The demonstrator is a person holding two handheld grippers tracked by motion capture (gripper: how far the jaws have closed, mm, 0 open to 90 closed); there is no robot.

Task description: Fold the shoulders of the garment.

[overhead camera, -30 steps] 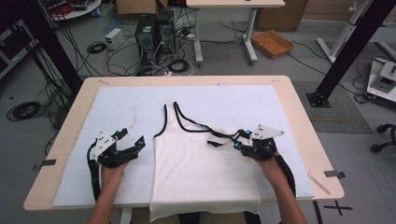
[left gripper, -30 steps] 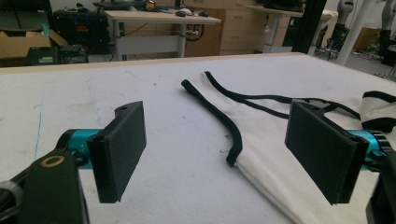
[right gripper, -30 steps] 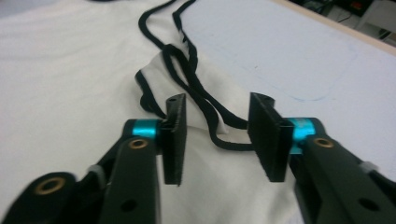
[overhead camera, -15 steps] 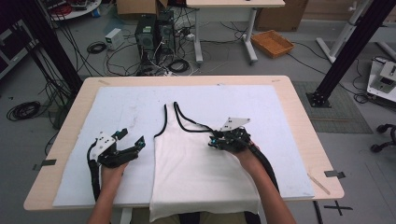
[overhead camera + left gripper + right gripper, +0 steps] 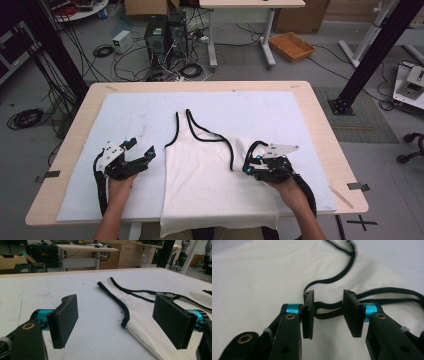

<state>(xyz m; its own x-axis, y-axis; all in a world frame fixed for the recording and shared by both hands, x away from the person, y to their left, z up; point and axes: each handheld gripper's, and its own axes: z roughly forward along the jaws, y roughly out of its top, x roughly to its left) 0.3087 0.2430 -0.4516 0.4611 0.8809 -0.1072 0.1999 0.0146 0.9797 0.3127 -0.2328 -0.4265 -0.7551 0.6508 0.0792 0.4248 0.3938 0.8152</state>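
A white tank top (image 5: 210, 185) with black trim lies flat on the white mat (image 5: 125, 115), its hem hanging over the near table edge. My right gripper (image 5: 248, 164) rests at the top's right armhole. In the right gripper view the jaws (image 5: 328, 312) have just been opening, and the black strap (image 5: 325, 305) runs loose between the pads without being pinched. My left gripper (image 5: 142, 148) sits on the mat just left of the top, open and holding nothing. In the left gripper view the left strap (image 5: 117, 300) and white cloth (image 5: 140, 307) lie ahead of its wide jaws (image 5: 119, 315).
The wooden table (image 5: 320, 125) shows around the mat. Tape strips (image 5: 357, 186) mark its side edges. Behind the table the floor holds computer towers (image 5: 162, 35), tangled cables and an orange basket (image 5: 291, 46). A black frame post (image 5: 370, 55) stands at the right.
The right gripper swung left over the top, then drew back to the right and nearer, leaving the right strap pulled out to the right. Its jaws stand apart now. The left gripper stayed put.
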